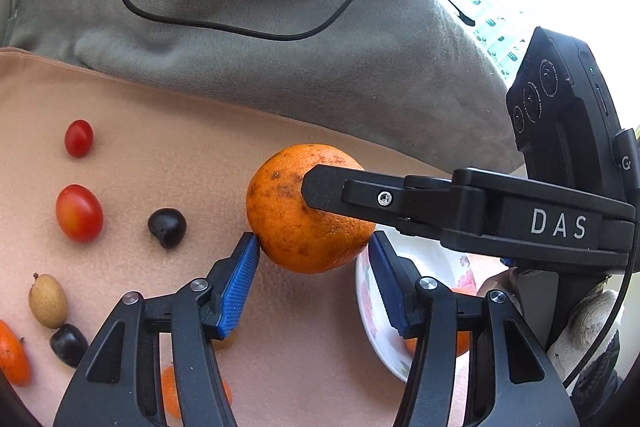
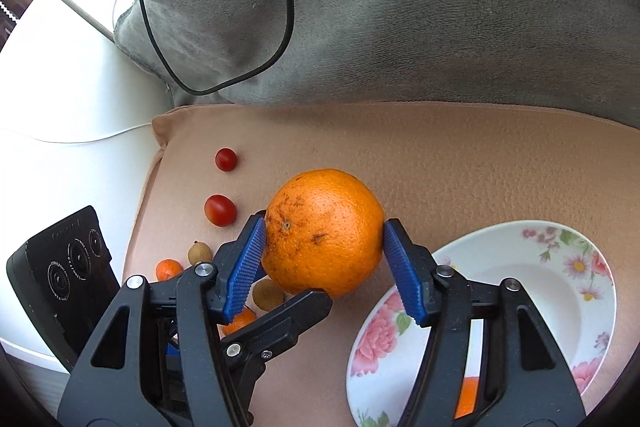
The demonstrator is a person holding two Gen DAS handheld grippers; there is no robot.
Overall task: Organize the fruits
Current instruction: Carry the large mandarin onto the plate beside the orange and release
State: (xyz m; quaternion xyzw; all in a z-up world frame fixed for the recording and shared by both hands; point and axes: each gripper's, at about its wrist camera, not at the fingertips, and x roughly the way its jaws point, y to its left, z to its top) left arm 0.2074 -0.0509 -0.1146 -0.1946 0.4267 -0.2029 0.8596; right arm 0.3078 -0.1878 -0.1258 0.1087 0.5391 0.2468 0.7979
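Both hand-held grippers clamp a single large orange (image 2: 323, 231) from crossing sides, held just above a peach cloth (image 2: 460, 163): the right gripper (image 2: 323, 251) pinches it between blue ribbed pads (image 2: 244, 263) pressed to its flanks at 9 and 3 o'clock, while the left gripper (image 1: 314, 247) nips its lower half in the same fashion. A flowered white plate (image 2: 532, 267), already carrying a smaller orange fruit half hidden behind the jaws, waits at 4 o'clock from the orange in the right wrist view. Cherry tomatoes (image 1: 79, 213), a dark plum-like fruit (image 1: 167, 227) and a tan oval fruit (image 1: 48, 301) lie loose on the cloth at 9 o'clock. The step in hand appears to be carrying the orange to the plate; the next move likely calls for both grippers travelling together toward 4 o'clock, lowering, then releasing evenly so the fruit does not roll off.
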